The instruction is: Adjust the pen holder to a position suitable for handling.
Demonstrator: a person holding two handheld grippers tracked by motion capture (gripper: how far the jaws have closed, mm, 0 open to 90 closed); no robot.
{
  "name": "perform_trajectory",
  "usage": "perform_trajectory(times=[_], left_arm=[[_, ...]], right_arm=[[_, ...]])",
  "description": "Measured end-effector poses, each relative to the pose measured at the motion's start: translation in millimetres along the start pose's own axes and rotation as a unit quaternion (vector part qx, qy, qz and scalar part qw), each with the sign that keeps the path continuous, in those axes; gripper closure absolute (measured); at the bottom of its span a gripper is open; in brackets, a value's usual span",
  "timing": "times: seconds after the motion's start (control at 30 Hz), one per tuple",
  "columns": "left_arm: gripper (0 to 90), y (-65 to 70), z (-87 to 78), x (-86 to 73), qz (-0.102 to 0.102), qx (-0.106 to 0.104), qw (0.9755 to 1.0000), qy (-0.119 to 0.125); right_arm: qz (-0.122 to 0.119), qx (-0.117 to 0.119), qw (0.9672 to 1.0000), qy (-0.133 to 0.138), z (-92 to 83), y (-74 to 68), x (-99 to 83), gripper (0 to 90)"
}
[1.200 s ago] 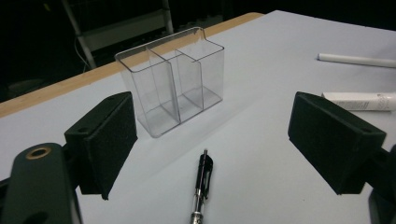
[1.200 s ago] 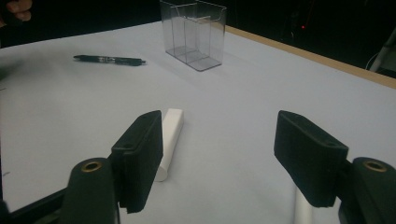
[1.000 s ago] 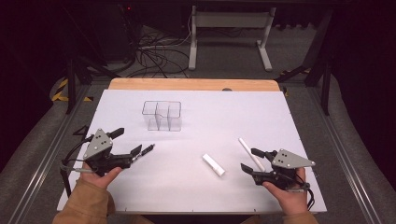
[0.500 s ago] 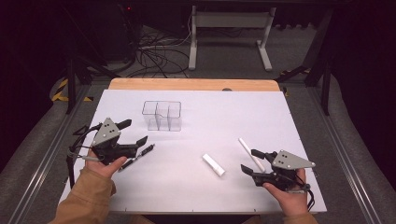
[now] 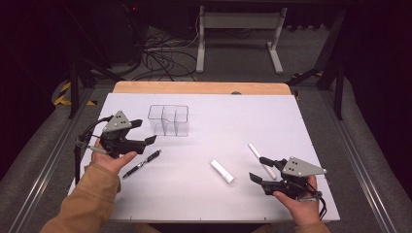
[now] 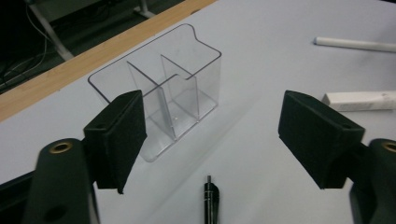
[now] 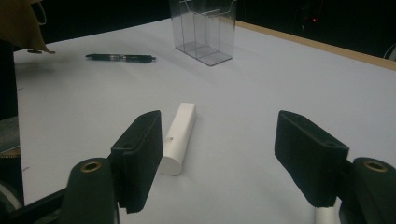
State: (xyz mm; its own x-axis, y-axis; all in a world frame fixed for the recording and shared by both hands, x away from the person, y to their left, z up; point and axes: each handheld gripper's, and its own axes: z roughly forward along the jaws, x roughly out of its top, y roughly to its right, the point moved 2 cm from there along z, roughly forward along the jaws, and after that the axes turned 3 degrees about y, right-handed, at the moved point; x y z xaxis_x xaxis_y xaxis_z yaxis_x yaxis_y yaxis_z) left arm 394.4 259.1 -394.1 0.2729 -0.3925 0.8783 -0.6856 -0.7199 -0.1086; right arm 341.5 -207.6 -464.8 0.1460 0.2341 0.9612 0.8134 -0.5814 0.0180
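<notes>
Clear organizer (image 6: 159, 100) of glossy, see-through hard plastic, smooth-walled, with bright glints along its rims. Table cover (image 5: 228, 126) matt white, smooth like paper or laminate; far edge (image 5: 199, 88) of light wood, satin in finish. Black pen (image 7: 120, 58) shiny plastic, with a small metal tip. Short white stick (image 7: 177, 137) chalky and matt; long white one (image 6: 355, 44) smooth and dull. Left gripper (image 6: 212, 140) and right gripper (image 7: 219, 161) of matt black plastic, pads (image 6: 122, 135) fine-grained like foam rubber, brass-coloured screw eyes. Sleeve (image 5: 90, 196) of soft tan cloth.

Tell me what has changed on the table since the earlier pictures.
The left gripper moved away from the person toward the clear organizer, its jaws closing somewhat with nothing between them. The right gripper, black pen and both white pieces stayed in place.
</notes>
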Motion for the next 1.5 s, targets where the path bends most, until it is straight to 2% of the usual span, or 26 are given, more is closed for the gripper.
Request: perform_trajectory(times=[0.1,0.13,0.23,0.43,0.5,0.57,0.63,0.83,0.87,1.13,1.2,1.27,1.4,1.47,1.5], left_arm=[[27.3,-6.8,7.2,4.5,0.005,0.004,0.9999,-0.015],[27.6,-11.0,12.9,7.5,0.012,0.010,0.9995,-0.029],[28.5,-14.7,17.9,10.2,0.014,0.011,0.9992,-0.036],[30.4,-23.4,32.7,16.7,0.002,0.001,0.9983,-0.058],[31.1,-26.6,39.2,20.1,-0.005,-0.011,0.9975,-0.070],[32.0,-27.4,41.7,21.2,-0.004,-0.014,0.9972,-0.074],[33.3,-30.9,50.9,24.0,0.006,-0.018,0.9956,-0.091],[34.4,-36.5,62.7,26.4,0.010,-0.023,0.9931,-0.114],[34.7,-38.9,67.2,26.8,0.009,-0.024,0.9920,-0.124],[38.5,-43.2,80.6,28.1,0.007,-0.025,0.9901,-0.138],[40.2,-43.6,84.4,28.2,0.009,-0.028,0.9888,-0.146],[40.8,-43.8,90.5,28.1,0.011,-0.031,0.9857,-0.165],[41.7,-43.6,96.5,29.6,0.014,-0.031,0.9834,-0.178],[41.7,-44.5,99.9,29.6,0.016,-0.028,0.9814,-0.189],[41.7,-44.5,99.9,29.6,0.016,-0.028,0.9814,-0.189]], right_arm=[[0.002,0.002,1.0000,0.001,-0.1,-0.1,0.0,32.9],[0.005,0.004,1.0000,0.003,-0.1,-0.1,0.1,33.0],[0.007,0.008,0.9999,0.004,-0.1,-0.2,0.1,33.1],[0.011,0.011,0.9999,0.005,0.2,-0.2,0.0,33.1],[0.012,0.012,0.9998,0.006,0.3,-0.3,-0.1,33.1],[0.012,0.012,0.9998,0.006,0.3,-0.4,-0.1,33.1],[0.014,0.013,0.9998,0.006,0.5,-0.2,-0.3,33.1],[0.016,0.014,0.9998,0.006,-0.2,0.3,-0.4,33.1],[0.017,0.014,0.9997,0.006,-0.3,0.4,-0.5,33.1],[0.018,0.015,0.9997,0.006,0.3,0.6,-1.4,33.1],[0.018,0.015,0.9997,0.006,0.3,0.7,-1.4,33.1],[0.019,0.015,0.9997,0.006,0.2,0.5,-1.4,33.1],[0.018,0.015,0.9997,0.005,0.4,0.7,-1.8,33.1],[0.018,0.016,0.9997,0.005,0.4,0.7,-1.9,33.1],[0.018,0.016,0.9997,0.005,0.4,0.7,-1.9,33.1]])
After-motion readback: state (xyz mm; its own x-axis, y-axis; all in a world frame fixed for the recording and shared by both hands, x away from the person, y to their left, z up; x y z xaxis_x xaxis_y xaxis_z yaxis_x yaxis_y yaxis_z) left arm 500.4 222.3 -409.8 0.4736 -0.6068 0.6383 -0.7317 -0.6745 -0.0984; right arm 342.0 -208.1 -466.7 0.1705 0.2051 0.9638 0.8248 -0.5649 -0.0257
